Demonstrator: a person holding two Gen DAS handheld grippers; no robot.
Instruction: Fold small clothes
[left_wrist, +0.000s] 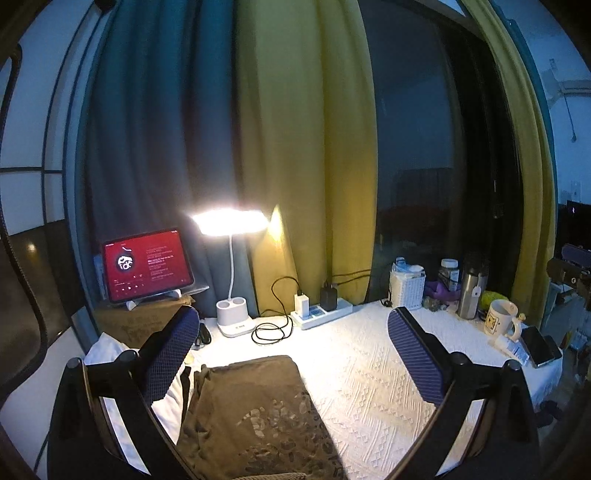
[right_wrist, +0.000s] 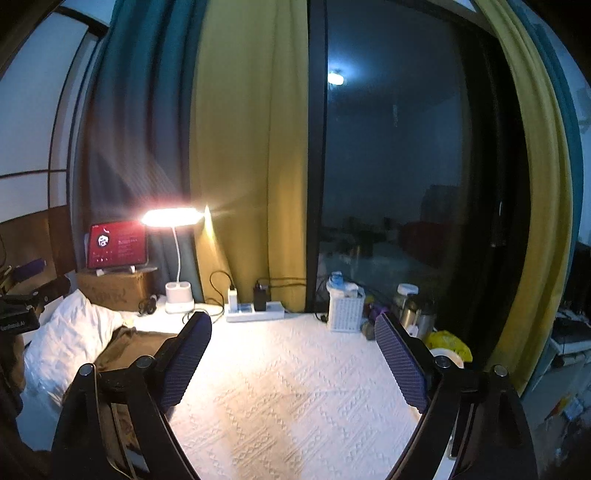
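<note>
The left gripper (left_wrist: 291, 354), black-framed with blue textured pads, is spread wide and grasps nothing; it hangs above the near left part of the tabletop. Between and below its fingers lies the folded brown printed garment (left_wrist: 251, 413), flat on the white embossed tablecloth (left_wrist: 369, 369), its left edge beside a white crumpled cloth (left_wrist: 107, 350) at the left edge of the tabletop.

The right gripper (right_wrist: 293, 356), of the same build, is likewise released and holds nothing. It hangs over a bare stretch of the tablecloth near the middle of the tabletop. The brown garment shows to its left, partly hidden behind the left finger (right_wrist: 186, 360).

Along the far edge of the tabletop stand:
- a lit white gooseneck desk lamp (left_wrist: 231, 221);
- a white power strip (left_wrist: 321, 314) with plugged chargers and a black coiled cable (left_wrist: 273, 328);
- a white woven basket (left_wrist: 408, 290).

At the far left corner, a tablet with a red screen (left_wrist: 146, 264) leans on a stand atop a cardboard box (left_wrist: 140, 319). At the right edge are a steel flask (left_wrist: 472, 291), a cream printed mug (left_wrist: 500, 317) and a dark phone (left_wrist: 539, 345).
</note>
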